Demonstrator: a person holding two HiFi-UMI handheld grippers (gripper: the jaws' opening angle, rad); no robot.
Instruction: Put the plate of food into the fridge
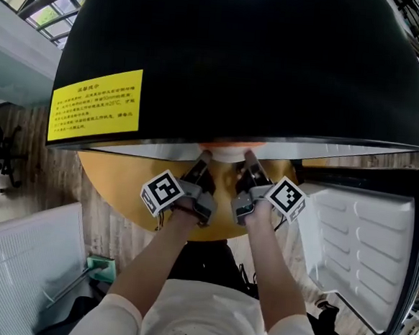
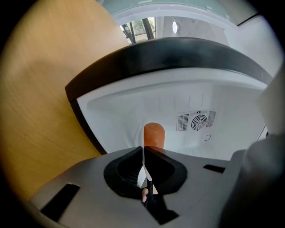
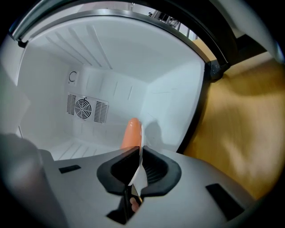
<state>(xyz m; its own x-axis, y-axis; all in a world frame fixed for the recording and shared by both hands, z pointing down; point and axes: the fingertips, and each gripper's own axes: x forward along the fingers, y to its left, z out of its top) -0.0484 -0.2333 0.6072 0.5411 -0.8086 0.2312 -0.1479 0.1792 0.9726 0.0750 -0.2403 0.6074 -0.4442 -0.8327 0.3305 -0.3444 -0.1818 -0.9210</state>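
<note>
Left hand-held gripper (image 1: 204, 158) and right hand-held gripper (image 1: 248, 157) pinch the plate (image 1: 228, 154).

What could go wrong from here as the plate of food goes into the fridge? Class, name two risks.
1. The left gripper and right gripper each pinch only the thin rim of the plate. It may slip or tilt, and the orange food could roll off.
2. In the head view the black top of the fridge hides most of the plate, so it might bump an inner wall unseen.
</note>
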